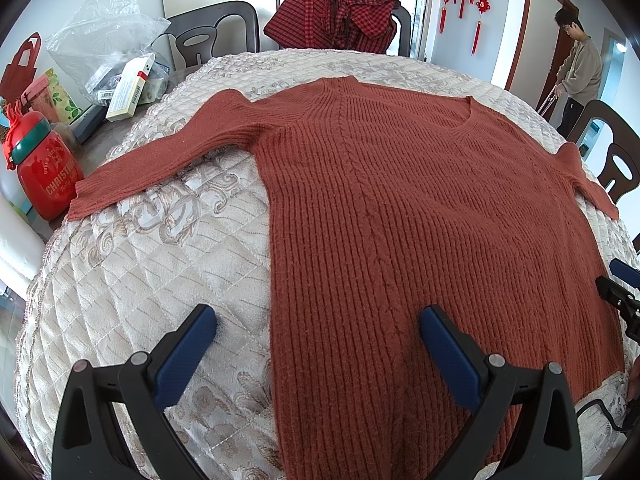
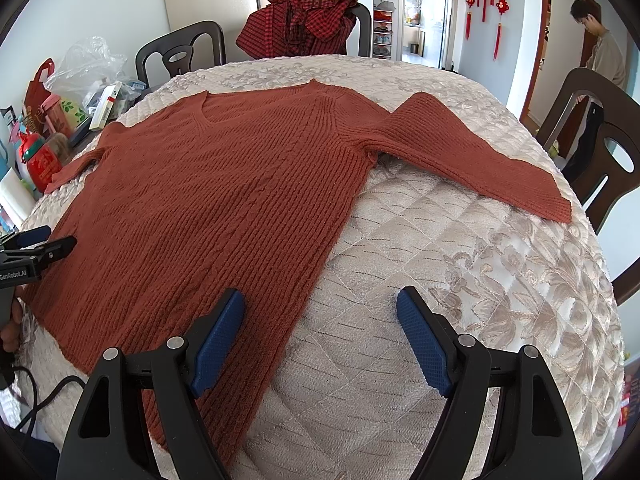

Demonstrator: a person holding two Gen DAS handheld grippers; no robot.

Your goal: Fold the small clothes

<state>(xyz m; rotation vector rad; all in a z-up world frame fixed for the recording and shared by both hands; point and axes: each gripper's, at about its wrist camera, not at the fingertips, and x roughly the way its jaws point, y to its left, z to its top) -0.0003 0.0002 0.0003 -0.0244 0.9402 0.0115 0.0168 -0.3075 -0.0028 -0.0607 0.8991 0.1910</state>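
So the biggest thing here is the round surface (image 1: 132,280), covered in a quilted beige cloth with a floral pattern. Spread flat across most of it is a rust-red ribbed knit sweater (image 1: 400,200), V-neck pointing to the far side, hem toward the cameras, both sleeves stretched out to the sides and lying on the cloth.

Behind it a red checked garment (image 1: 336,16) is draped over a dark chair (image 2: 180,48). Off on the left edge there's clutter: a clear plastic bag (image 1: 100,28), a white box (image 1: 128,88) and a red Christmas jar (image 1: 44,168).

The left tool (image 1: 318,320) hangs low over the near-left part of the sweater, blue pads spread wide, holding nothing; one finger sits over bare cloth, the other over the knit, so it straddles the sweater's side edge. The right tool (image 2: 320,300) mirrors that on the near-right side, also wide open and empty, straddling the opposite side edge. Whether either is touching the fabric, can't tell.
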